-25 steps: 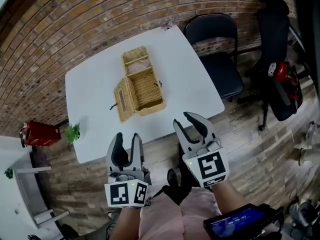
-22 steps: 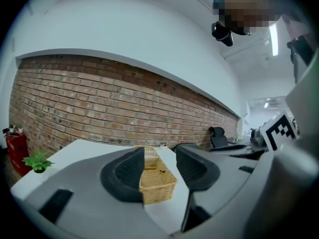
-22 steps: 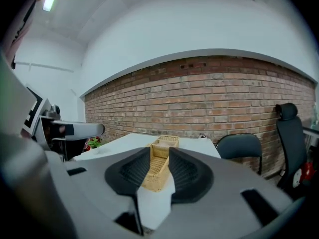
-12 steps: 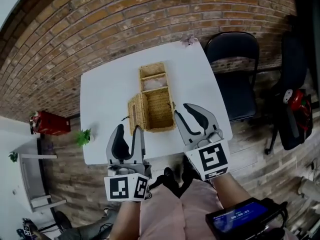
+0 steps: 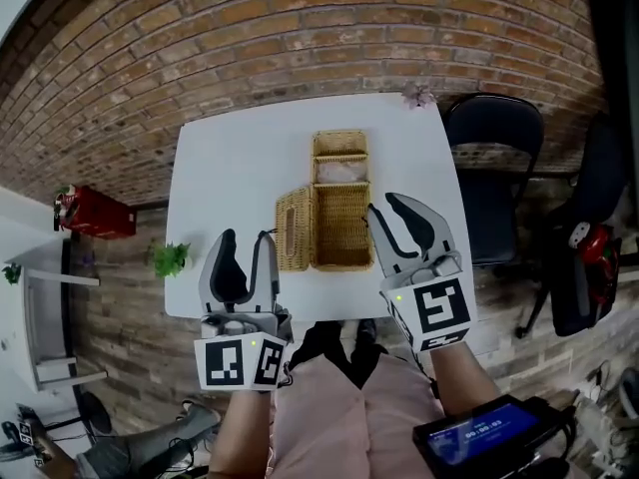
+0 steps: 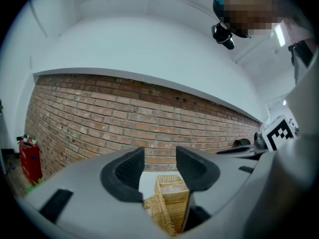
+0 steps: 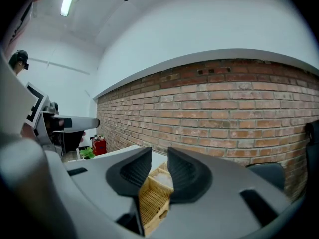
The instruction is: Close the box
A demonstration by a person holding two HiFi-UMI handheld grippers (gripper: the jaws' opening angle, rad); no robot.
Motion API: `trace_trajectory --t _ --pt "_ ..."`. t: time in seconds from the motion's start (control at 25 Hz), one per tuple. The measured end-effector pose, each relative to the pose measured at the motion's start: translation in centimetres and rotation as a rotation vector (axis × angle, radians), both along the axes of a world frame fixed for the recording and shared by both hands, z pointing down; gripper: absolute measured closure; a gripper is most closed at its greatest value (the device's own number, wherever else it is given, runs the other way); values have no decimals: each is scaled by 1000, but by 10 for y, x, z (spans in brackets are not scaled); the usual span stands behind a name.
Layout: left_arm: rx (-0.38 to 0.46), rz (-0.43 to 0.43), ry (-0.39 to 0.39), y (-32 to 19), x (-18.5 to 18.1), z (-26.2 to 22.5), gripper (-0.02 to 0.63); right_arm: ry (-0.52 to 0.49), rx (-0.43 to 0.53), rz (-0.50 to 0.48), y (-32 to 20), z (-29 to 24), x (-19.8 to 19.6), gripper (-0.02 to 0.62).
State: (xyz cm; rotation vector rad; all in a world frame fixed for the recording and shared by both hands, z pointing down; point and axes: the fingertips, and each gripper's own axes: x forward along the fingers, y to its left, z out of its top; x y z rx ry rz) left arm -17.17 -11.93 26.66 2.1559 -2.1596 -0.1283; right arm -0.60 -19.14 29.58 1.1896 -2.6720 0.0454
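Note:
An open wicker box [image 5: 340, 226] stands in the middle of the white table [image 5: 220, 168]. One flap [image 5: 293, 230] hangs open on its left side, and another wicker part [image 5: 339, 146] lies open at its far end, with something pale by it. My left gripper [image 5: 245, 239] is open and empty, held over the table's near edge, left of the box. My right gripper [image 5: 389, 208] hovers by the box's right side; its jaws are closing with nothing between them. The box [image 6: 169, 203] shows between the left gripper [image 6: 160, 161] jaws, and the box [image 7: 152, 198] shows below the right gripper [image 7: 159, 166].
A black chair [image 5: 494, 168] stands at the table's right side. A second dark seat with a red item [image 5: 584, 233] is further right. A red extinguisher [image 5: 95, 213] and a small green plant [image 5: 172, 258] lie left of the table. A brick wall runs behind it.
The table and box have come nearer and now sit centred between my grippers. Both grippers have reached the table's near edge. The right jaws have narrowed a little.

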Motion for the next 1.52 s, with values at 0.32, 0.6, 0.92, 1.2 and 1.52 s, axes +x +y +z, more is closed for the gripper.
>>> trace_trajectory --t 0.32,0.6,0.92,1.2,1.52 --pt "-73 -19 133 -6 -18 54 411 73 -79 -26 -7 35 -12 492" --pt "-208 -51 220 19 -9 128 410 111 -176 -74 5 85 -15 492" --pt "-283 -76 452 49 9 191 410 151 -224 -139 22 126 -25 494" --pt "-207 -98 1047 47 10 212 410 148 -199 -156 17 115 -29 497" --pt "-68 -161 1565 44 10 242 376 164 -211 -138 9 120 -25 500"
